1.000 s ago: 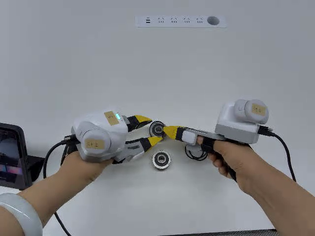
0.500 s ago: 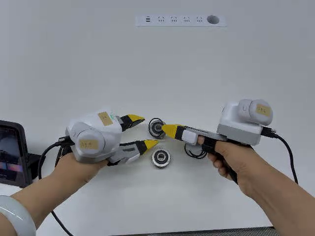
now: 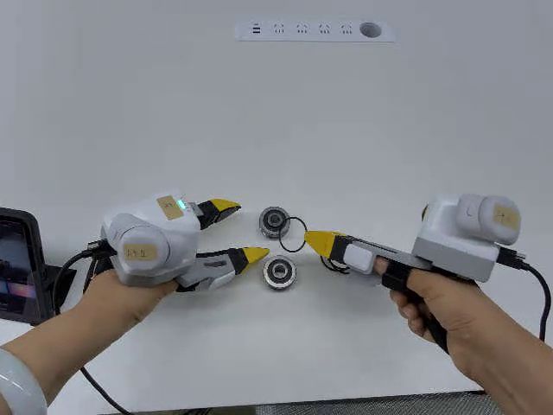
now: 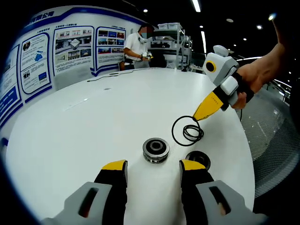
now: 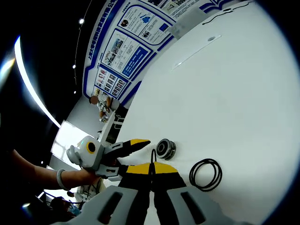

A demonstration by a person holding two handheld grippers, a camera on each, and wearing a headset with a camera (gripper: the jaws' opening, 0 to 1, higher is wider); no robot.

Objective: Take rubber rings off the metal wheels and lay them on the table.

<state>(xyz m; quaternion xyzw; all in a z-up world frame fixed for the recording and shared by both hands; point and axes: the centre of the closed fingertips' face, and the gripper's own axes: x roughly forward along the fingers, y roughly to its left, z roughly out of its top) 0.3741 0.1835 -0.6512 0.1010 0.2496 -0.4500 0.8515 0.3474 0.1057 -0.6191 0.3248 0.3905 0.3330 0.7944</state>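
The right hand-held gripper (image 3: pixel 315 242) has its yellow tips pinched together on a thin black rubber ring (image 3: pixel 296 233), a limp loop hanging just beside a round, shiny metal wheel (image 3: pixel 275 221). That wheel sits ahead of the left hand-held gripper (image 3: pixel 240 230), between its wide-open, empty jaws. A second wheel (image 3: pixel 280 271) lies just outside its right jaw. More coiled rings (image 5: pixel 205 174) rest on the smooth white table (image 3: pixel 259 346) beside the right tips.

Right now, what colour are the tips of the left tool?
Yellow on the left tool, clearest in the left gripper view.
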